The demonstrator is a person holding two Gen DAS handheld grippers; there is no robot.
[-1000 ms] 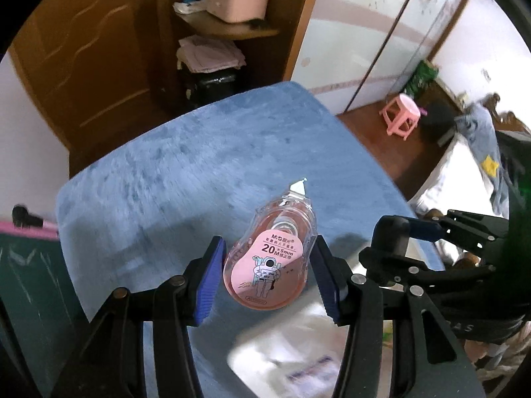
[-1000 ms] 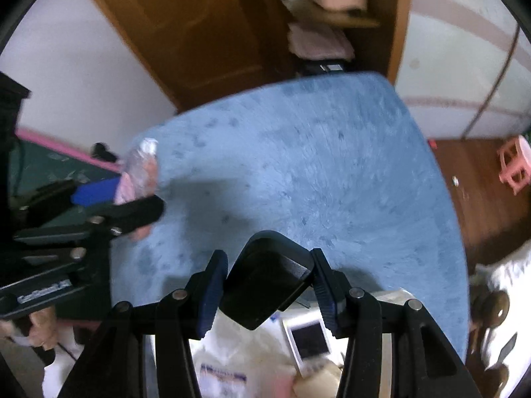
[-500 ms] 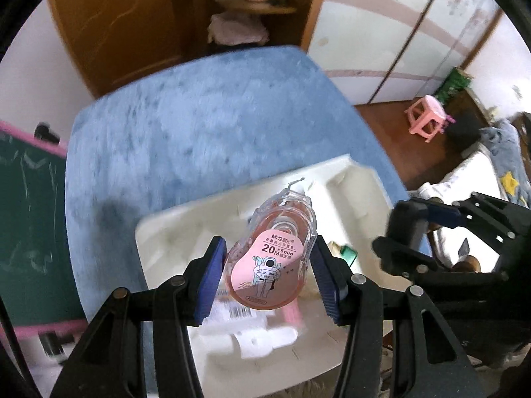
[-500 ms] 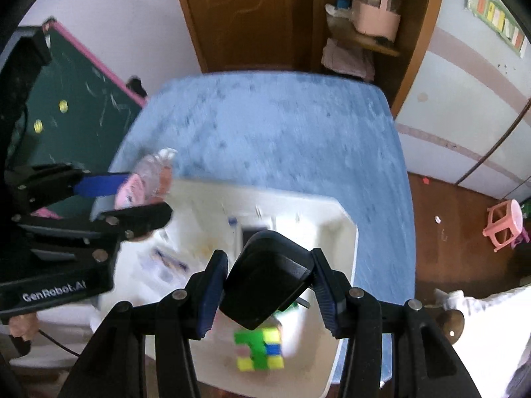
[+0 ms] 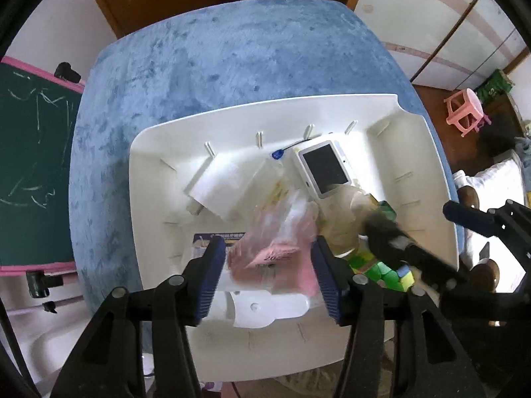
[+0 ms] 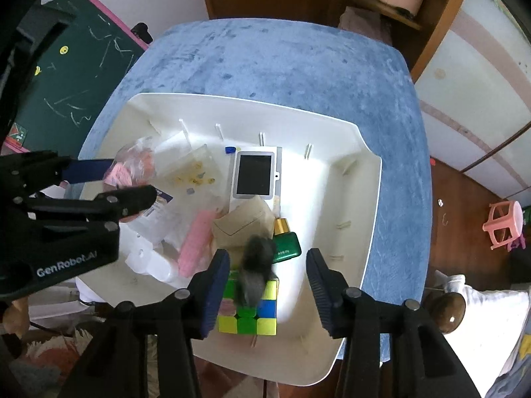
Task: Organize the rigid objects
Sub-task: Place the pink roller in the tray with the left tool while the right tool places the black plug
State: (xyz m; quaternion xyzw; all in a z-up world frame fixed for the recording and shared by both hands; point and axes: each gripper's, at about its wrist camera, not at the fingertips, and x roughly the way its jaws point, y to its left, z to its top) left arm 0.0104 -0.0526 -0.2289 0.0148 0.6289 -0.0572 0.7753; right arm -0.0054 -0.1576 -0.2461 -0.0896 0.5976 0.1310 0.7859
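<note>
Both your grippers point steeply down over the white tray (image 5: pixel 415 152) on the blue table (image 5: pixel 232 59), and both have just been opening. Left gripper (image 5: pixel 267 273): jaws apart, pads clear of the pink correction tape (image 5: pixel 272 252), which is motion-blurred between them and dropping toward the clutter in the tray's left half. Right gripper (image 6: pixel 267 285): jaws wide, and the dark object (image 6: pixel 255 268) is a blur between them, touching neither pad, right above the colour cube (image 6: pixel 252 311), green bottle (image 6: pixel 285 248) just beyond. Both items are directly below their own jaws, so the next move is probably straight up and out, no sideways drag. Left is nearer the tape pile, right nearer the cube. Can't tell the tape's long axis through the blur.
</note>
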